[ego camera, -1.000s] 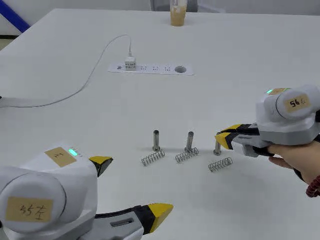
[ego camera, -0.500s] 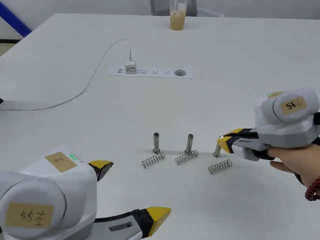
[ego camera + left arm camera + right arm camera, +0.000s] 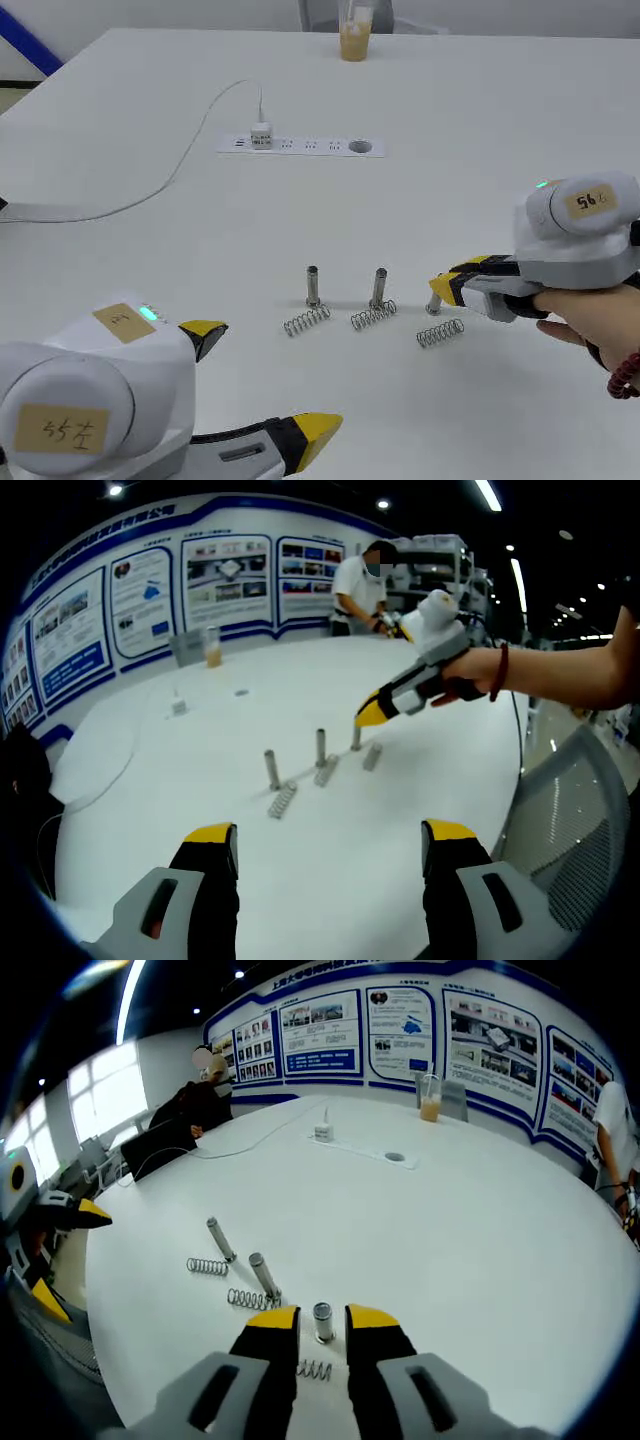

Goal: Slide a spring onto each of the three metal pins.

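Note:
Three metal pins stand upright in a row on the white table: left pin (image 3: 313, 284), middle pin (image 3: 379, 286), right pin (image 3: 434, 302). A loose spring lies in front of each: left spring (image 3: 306, 319), middle spring (image 3: 373, 314), right spring (image 3: 440, 332). My right gripper (image 3: 446, 285) has its yellow tips at the right pin. In the right gripper view the right pin (image 3: 322, 1322) sits in the narrow gap between the jaws of the right gripper (image 3: 322, 1326), with the right spring (image 3: 313, 1370) below it. My left gripper (image 3: 262, 378) is wide open and holds nothing, near the front left.
A white power strip (image 3: 300, 144) with a plug and cable lies further back. A cup of orange drink (image 3: 355, 30) stands at the far edge. People stand beyond the table in the gripper views. Bare table lies between my left gripper (image 3: 328, 840) and the pins.
The right gripper has stayed at the right pin, its tips shifting only slightly. Pins and springs have not moved. The head camera has shifted a little.

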{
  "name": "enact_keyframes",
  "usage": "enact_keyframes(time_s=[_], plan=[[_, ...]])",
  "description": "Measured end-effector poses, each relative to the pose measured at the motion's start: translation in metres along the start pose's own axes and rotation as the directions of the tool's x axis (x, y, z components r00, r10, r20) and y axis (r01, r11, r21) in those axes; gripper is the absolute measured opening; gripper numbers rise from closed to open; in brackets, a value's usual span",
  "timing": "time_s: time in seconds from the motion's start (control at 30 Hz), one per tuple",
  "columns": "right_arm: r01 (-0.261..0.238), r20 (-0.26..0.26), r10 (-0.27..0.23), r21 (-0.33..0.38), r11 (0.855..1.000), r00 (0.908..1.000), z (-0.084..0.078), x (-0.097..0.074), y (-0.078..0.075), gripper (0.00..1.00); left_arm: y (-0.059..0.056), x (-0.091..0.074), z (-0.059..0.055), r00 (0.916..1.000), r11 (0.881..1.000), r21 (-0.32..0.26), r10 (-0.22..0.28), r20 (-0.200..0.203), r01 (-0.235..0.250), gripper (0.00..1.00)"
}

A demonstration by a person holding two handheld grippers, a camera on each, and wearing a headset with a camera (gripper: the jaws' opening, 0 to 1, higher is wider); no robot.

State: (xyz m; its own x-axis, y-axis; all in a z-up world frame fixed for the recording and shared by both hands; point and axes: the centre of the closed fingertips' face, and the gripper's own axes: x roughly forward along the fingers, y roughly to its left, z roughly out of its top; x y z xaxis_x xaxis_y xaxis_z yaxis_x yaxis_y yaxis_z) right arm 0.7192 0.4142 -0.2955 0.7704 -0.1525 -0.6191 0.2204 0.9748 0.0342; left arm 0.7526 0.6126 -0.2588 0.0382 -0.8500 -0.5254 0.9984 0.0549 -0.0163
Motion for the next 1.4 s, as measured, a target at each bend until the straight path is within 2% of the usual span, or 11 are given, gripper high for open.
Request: enact_keyframes(time_s=[0.17,0.3,0.37,0.6,0.73,0.93,1.3,1.4], plan=[[-0.017,0.015,0.016,0.006,1.0,0.9997,0.002,-0.007,0.004,0.23,0.002,0.0,0.0,1.0,1.0,0.004,0.0,0.0,0.0,0.76],[-0.038,0.049,0.037,0.013,0.999,0.9981,0.009,-0.013,0.009,0.28,0.004,0.001,0.001,1.0,1.0,0.006,0.001,0.003,-0.001,0.74],[-0.052,0.075,0.05,0.02,0.998,0.9959,0.013,-0.017,0.012,0.31,0.006,0.002,0.0,1.0,1.0,0.01,0.002,-0.001,-0.002,0.74],[-0.097,0.117,0.092,0.032,0.995,0.9889,0.018,-0.027,0.021,0.43,0.011,0.006,0.0,1.0,1.0,0.028,-0.003,-0.007,0.003,0.72],[-0.126,0.142,0.122,0.015,0.992,0.9822,0.019,-0.034,0.028,0.49,0.014,0.011,-0.001,0.9999,0.999,0.045,-0.006,-0.015,0.007,0.7],[-0.161,0.169,0.158,0.005,0.987,0.973,0.018,-0.043,0.037,0.53,0.021,0.017,0.002,1.0,0.998,0.06,-0.003,0.003,0.003,0.7],[-0.214,0.194,0.208,0.007,0.977,0.9587,0.008,-0.053,0.051,0.63,0.033,0.037,-0.002,0.9984,0.993,0.108,-0.039,-0.041,0.043,0.59],[-0.228,0.187,0.221,0.017,0.973,0.9571,0.004,-0.055,0.054,0.64,0.039,0.044,-0.002,0.9987,0.992,0.121,-0.03,-0.041,0.035,0.61]])
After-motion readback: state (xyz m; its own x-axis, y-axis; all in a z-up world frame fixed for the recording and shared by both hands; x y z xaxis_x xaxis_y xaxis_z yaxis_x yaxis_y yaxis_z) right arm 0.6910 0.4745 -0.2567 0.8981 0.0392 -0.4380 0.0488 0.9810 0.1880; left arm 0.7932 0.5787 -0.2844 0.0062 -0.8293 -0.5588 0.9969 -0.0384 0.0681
